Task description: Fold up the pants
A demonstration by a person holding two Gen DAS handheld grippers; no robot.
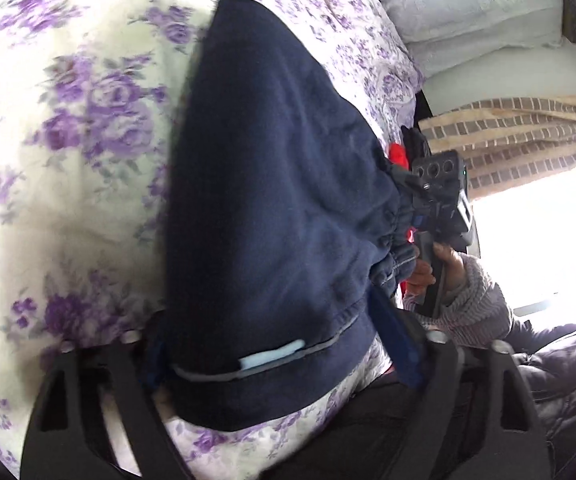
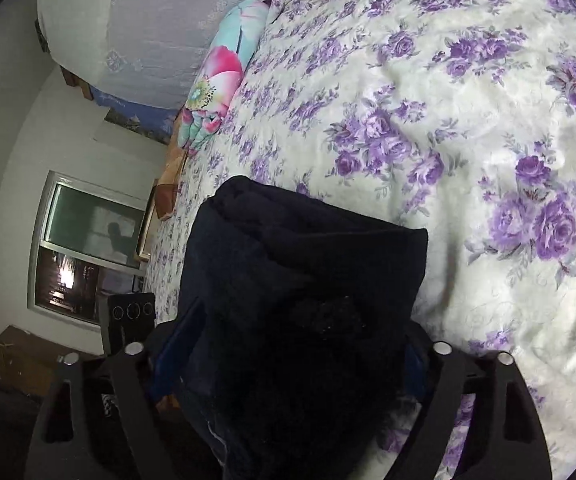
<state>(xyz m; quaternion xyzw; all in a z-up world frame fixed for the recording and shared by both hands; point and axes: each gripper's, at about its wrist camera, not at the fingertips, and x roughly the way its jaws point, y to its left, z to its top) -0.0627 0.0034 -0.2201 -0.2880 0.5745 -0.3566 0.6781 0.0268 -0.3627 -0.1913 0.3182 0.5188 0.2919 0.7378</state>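
Pants (image 1: 272,200), navy fleece with a gathered elastic waistband, are lying on the purple-flowered bedspread (image 1: 68,160), long axis running away from both cameras. The left gripper (image 1: 280,364) and right gripper (image 2: 288,364) are each closing on the waistband; the pads are hiding under cloth, so contact is unclear.

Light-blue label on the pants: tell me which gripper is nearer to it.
Left. The light-blue label sits on the pants edge between the left gripper's fingers; the right gripper grips the gathered waistband further along, across the pants.
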